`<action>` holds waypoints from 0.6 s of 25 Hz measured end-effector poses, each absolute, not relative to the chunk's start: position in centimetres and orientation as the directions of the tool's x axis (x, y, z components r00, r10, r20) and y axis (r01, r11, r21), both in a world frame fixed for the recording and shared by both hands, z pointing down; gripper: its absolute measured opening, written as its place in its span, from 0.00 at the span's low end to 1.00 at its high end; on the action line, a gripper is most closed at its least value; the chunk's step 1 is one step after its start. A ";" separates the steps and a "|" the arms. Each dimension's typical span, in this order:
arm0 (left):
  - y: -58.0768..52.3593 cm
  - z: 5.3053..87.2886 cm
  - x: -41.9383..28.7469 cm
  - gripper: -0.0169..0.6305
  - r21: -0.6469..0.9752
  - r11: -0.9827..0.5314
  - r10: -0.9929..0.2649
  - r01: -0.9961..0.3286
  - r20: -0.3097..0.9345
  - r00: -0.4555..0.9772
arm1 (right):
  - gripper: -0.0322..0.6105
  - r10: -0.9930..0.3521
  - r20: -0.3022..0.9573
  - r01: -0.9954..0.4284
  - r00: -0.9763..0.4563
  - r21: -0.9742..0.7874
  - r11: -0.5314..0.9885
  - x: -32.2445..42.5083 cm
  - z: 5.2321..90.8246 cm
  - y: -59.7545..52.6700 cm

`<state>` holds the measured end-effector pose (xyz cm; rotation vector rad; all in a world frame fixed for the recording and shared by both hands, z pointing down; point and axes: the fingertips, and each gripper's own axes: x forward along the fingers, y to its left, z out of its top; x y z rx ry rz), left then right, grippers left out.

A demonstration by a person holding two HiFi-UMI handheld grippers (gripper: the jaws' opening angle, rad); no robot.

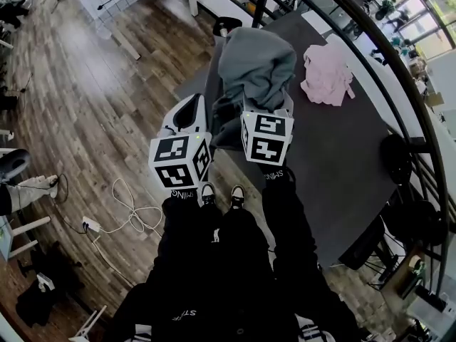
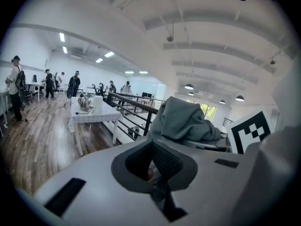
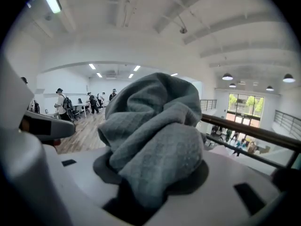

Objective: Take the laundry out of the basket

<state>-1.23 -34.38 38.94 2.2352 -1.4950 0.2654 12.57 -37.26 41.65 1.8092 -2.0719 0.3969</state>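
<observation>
grey garment [image 3: 155,135] sits right at the lens in the right gripper view, a thick wad, w/ the right tongs [image 3: 150,187] clamped on it. folds spill out of the dark recess on both sides, so the grip is on a gathered handful, not an edge. in the head view it's held up above the near end of the dark desk [image 1: 342,184], clear of it as far as i can judge. most of the bulk is bunched past the tongs, and what looks like a darker fold droops btw the two marker cubes.

handling, my read: soft, limp knit w/ a faint grid texture, approx sweatshirt weight. light enough for one grip, not fragile, not slippery. it'll sag and swing though, and loose parts can trail or snag. best hold is prob a fat fold like this one. a 2nd grip on the drooping part would stop it dragging.

left tongs [image 2: 155,166]: just beside the cloth, at its lower left in the head view. pads look drawn together w/ nothing i can make out btw them. in the left gripper view the garment is ahead of them and apart.

further out, a pink garment [image 1: 326,75] lies crumpled on the desk, well apart from the grey one. no basket i can pick out in any view. a curved dark railing [image 1: 406,84] runs past the desk, w/ wooden floor [image 1: 107,105] on the other side.
</observation>
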 end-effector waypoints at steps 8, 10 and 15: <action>-32.5 31.0 -1.4 0.03 0.193 -0.376 -0.880 -0.906 0.233 0.414 | 0.40 -0.966 0.246 -0.995 -0.077 0.042 0.089 13.1 30.8 -32.4; -32.1 29.6 -1.2 0.03 0.179 -0.390 -0.882 -0.903 0.207 0.422 | 0.40 -0.973 0.220 -0.996 -0.070 0.042 0.081 13.3 29.0 -31.5; -30.8 26.1 -0.6 0.03 0.168 -0.434 -0.876 -0.885 0.153 0.458 | 0.41 -0.985 0.164 -0.997 -0.055 0.048 0.063 13.5 25.2 -29.2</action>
